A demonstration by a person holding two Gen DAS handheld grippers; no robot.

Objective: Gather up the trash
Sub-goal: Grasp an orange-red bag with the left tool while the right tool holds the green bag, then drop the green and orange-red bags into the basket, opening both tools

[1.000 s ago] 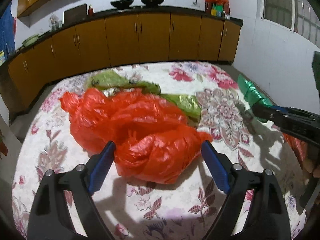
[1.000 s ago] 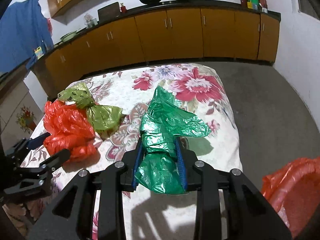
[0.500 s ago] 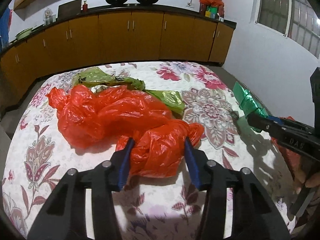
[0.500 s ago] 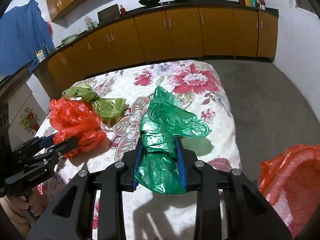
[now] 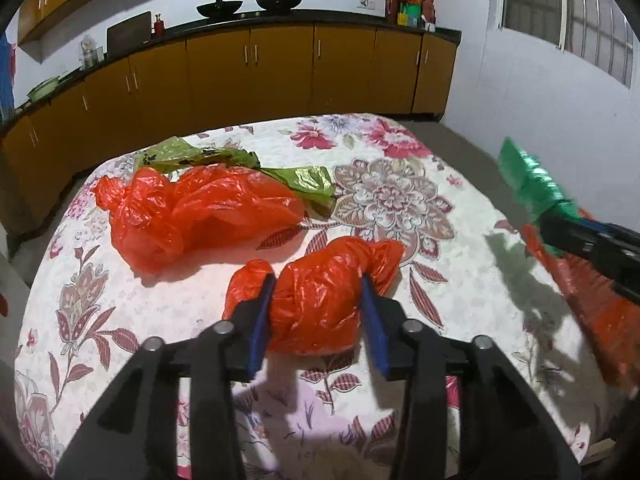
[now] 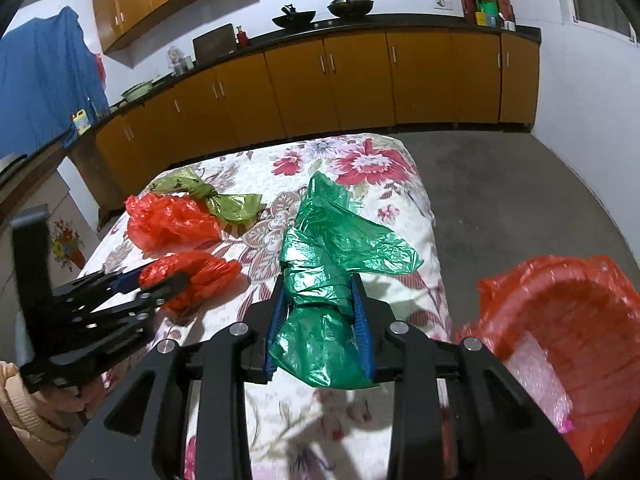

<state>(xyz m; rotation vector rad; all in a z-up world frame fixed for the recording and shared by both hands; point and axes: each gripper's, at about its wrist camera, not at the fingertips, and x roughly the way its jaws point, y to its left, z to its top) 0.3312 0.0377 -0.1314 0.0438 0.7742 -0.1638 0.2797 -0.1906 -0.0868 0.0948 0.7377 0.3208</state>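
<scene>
My left gripper point(image 5: 318, 312) is shut on a crumpled red plastic bag point(image 5: 324, 292) and holds it just above the flowered bedspread point(image 5: 400, 204); it also shows in the right wrist view point(image 6: 192, 276). My right gripper point(image 6: 320, 328) is shut on a green plastic bag point(image 6: 328, 264), near the bed's right edge; this bag shows in the left wrist view point(image 5: 528, 180). A second red bag point(image 5: 192, 212) and a yellow-green bag point(image 5: 224, 160) lie on the bed behind.
A red-lined bin point(image 6: 568, 336) stands open on the floor right of the bed. Orange cabinets point(image 5: 248, 72) with a dark counter run along the far wall. Grey floor point(image 6: 500, 200) lies between the bed and the cabinets.
My left gripper closed on the smaller red bag and pulled it away from the larger red bag. My right gripper moved right toward the bin with the green bag.
</scene>
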